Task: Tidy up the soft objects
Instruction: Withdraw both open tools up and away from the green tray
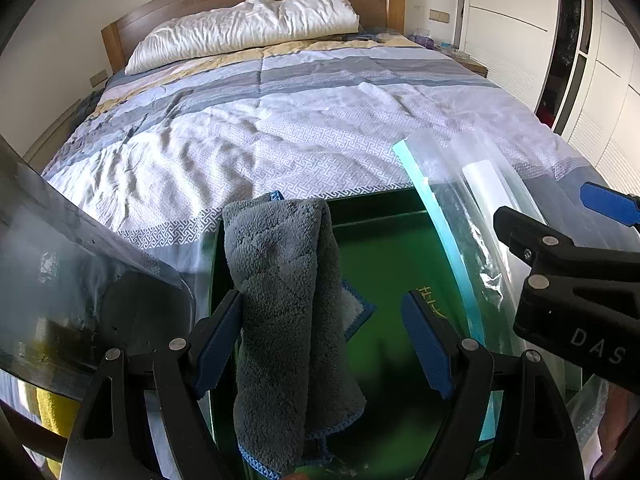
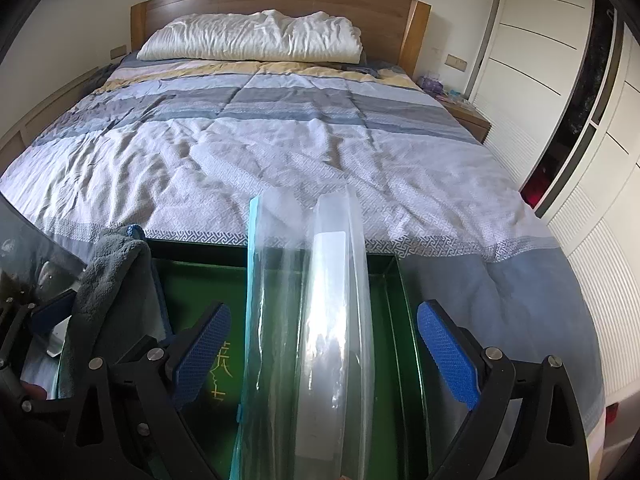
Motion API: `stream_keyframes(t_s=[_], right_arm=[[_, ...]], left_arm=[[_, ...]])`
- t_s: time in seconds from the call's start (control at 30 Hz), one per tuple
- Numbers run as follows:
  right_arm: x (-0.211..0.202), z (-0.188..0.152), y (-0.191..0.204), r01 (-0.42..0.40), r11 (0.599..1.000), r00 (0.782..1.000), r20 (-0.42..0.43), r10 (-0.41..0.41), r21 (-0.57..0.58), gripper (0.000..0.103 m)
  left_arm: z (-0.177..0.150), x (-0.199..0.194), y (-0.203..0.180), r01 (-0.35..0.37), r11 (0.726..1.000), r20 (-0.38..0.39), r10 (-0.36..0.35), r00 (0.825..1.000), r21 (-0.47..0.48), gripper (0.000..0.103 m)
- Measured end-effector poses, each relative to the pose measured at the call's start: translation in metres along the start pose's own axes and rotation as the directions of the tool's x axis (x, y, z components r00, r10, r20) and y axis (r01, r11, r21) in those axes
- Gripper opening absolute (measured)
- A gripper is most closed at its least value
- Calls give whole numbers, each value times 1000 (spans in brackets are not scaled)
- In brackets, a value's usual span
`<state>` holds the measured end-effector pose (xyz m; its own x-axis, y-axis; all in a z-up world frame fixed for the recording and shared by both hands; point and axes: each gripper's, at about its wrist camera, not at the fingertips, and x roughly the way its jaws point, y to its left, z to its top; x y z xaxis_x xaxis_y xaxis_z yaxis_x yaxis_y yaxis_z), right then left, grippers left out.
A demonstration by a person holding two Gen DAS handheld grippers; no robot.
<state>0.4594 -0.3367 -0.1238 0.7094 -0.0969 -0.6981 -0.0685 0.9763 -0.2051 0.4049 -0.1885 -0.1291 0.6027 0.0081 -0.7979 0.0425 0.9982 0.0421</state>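
**Grey towel and clear bag over the green box, both hand-held grippers open**

Left wrist view. The grey towel (image 1: 280, 300) hangs folded between the pads of the left hand-held gripper (image 1: 324, 344), closer to the left pad, which it seems to brush; the right pad stands well clear of it. We read the jaws as partly open with no clamp on the cloth. The towel's long axis runs straight away from us, draped over the far rim of the green box (image 1: 384, 360) that rests on the bed (image 1: 280, 120). Its pile is thick, plush microfibre with a blue stitched hem. To the right lies a clear plastic bag (image 1: 460, 208) with a teal seal strip, and the right hand-held gripper (image 1: 560, 232) sits beside it. The left hand is plainly the nearer one to the towel.

Right wrist view. The right hand-held gripper (image 2: 324, 348) stands wide, and the clear plastic bag (image 2: 320, 320) runs lengthwise between the pads without touching either. It is glossy, thin and crinkled. The towel (image 2: 108, 280) lies left, over the box (image 2: 400, 300) edge.

We judge that loading the towel into the bag comes next.
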Motion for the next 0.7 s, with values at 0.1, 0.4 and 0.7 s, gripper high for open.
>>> stream_keyframes(t_s=[0.1, 0.4, 0.7], right_arm=[[-3, 0, -2, 4, 1000, 1000, 4, -4, 5, 96], [-30, 0, -17, 44, 998, 998, 34, -46, 49, 96], [-107, -1, -41, 101, 990, 990, 90, -110, 96, 96]], left_arm=[[1, -1, -2, 5, 1000, 0, -5, 1000, 1, 75], [7, -22, -11, 42, 999, 27, -42, 999, 0, 75], [16, -96, -26, 129, 992, 98, -127, 987, -17, 75]])
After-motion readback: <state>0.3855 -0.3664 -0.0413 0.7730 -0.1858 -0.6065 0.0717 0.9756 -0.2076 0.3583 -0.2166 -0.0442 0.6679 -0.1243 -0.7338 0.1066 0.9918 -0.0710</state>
